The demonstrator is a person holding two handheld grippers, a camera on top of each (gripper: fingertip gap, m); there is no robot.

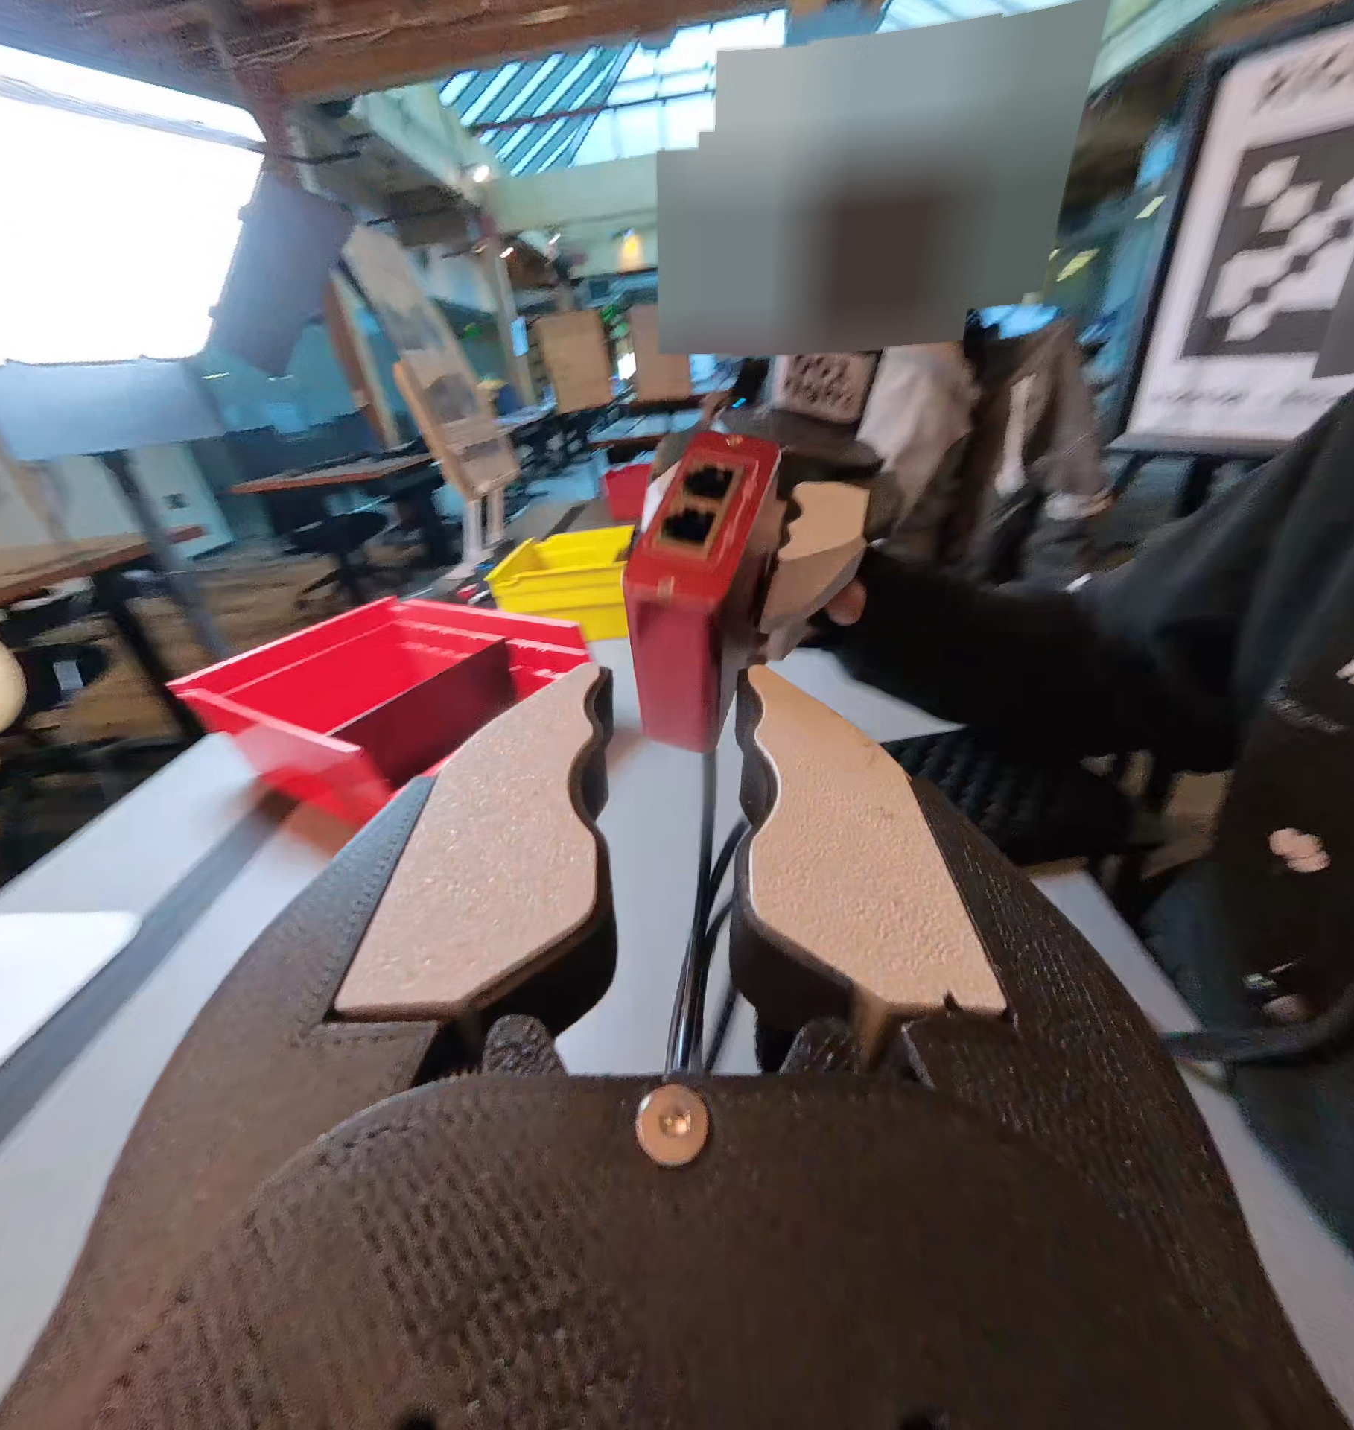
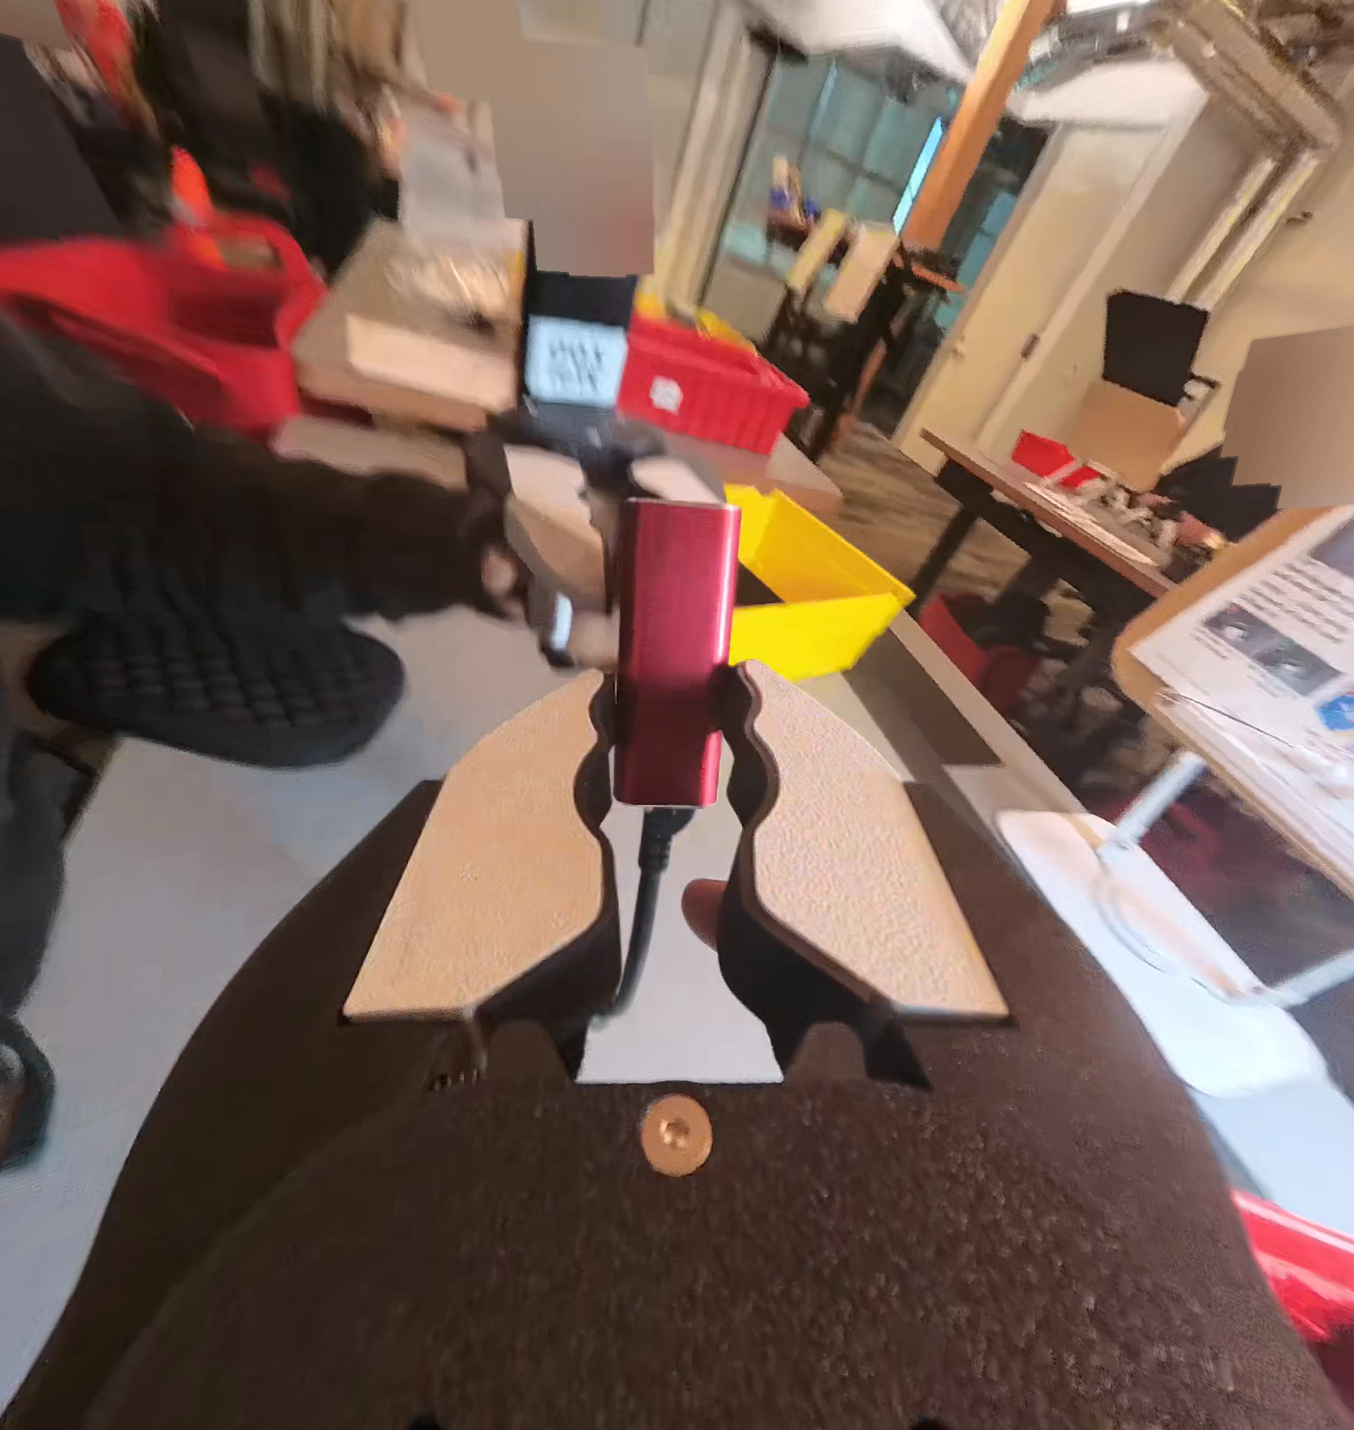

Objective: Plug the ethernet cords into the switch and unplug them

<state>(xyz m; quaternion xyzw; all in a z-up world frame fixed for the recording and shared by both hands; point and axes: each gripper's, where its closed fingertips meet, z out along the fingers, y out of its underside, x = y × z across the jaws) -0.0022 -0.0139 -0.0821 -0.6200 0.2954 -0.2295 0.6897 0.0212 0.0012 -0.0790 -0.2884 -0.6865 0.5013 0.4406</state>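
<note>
R gripper clamps red switch upright; L gripper empty, jaws apart, just beside it.

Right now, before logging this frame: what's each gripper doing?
Left gripper: open, empty, a black cable between its fingers.
Right gripper: shut on the red switch.

Red switch, yellow bin, seemingly black cord
</note>
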